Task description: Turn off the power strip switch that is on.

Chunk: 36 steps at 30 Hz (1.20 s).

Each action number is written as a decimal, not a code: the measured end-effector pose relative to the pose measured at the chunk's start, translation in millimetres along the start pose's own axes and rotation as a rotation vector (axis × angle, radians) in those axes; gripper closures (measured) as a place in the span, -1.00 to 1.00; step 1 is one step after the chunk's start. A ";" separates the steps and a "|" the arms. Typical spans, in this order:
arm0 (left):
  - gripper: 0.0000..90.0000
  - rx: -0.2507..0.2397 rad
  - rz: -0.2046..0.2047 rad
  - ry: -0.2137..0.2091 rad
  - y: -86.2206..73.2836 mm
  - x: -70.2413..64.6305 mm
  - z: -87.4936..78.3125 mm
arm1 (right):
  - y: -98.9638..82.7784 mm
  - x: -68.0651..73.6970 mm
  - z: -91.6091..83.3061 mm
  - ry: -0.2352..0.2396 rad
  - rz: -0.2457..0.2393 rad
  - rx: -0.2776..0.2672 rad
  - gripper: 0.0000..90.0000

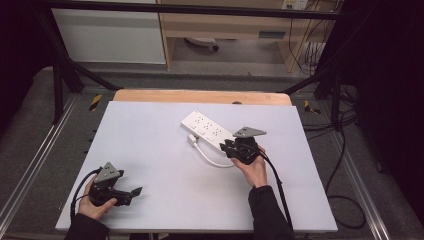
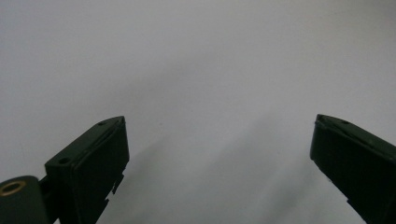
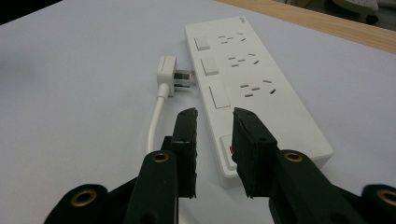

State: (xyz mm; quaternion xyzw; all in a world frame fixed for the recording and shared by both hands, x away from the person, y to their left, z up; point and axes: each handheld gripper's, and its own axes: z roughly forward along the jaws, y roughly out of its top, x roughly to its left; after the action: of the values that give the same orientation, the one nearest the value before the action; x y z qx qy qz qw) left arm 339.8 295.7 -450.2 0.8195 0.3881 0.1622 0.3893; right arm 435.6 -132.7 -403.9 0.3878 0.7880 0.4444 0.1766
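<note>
Left tool (image 1: 134, 191): near tabletop (image 1: 150, 165) edge, jaws wide, nothing between them. Right tool (image 3: 215, 140): jaws narrow, empty, poised at the near end of the power strip (image 3: 261, 93), mid-tabletop right of centre; no pads touching it. Strip: white rigid plastic bar, smooth, likely light and slippery, best gripped across its narrow sides; its plug (image 3: 170, 74) and stiff-looking white cord (image 3: 156, 121) lie just beside.

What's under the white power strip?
The white power strip lies flat on the pale table sheet. Its plug and cord rest beside it. Whatever sits directly beneath the strip is covered, and the right hand-held gripper hides its near corner.
</note>
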 end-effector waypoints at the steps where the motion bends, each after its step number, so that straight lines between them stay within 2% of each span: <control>1: -0.91 0.000 0.000 0.000 0.0 0.0 0.0 | 0.2 -0.1 0.6 -0.001 -0.001 0.000 0.58; 8: -0.91 0.000 0.001 -0.001 -0.6 -0.4 -0.4 | 2.2 0.7 8.3 0.004 -0.002 0.000 0.70; 26: -0.91 -0.006 -0.002 0.000 -0.6 0.2 -1.4 | 9.9 -1.2 25.2 -0.002 0.038 -0.005 0.97; 36: -0.91 -0.006 -0.001 0.000 -0.6 0.0 -1.5 | 13.9 -3.1 35.2 -0.001 0.044 0.004 1.00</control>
State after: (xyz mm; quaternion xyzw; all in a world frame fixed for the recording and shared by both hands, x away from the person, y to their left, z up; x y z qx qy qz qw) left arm 338.6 296.7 -449.7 0.8180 0.3883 0.1633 0.3917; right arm 465.8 -111.0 -411.5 0.4054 0.7801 0.4465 0.1664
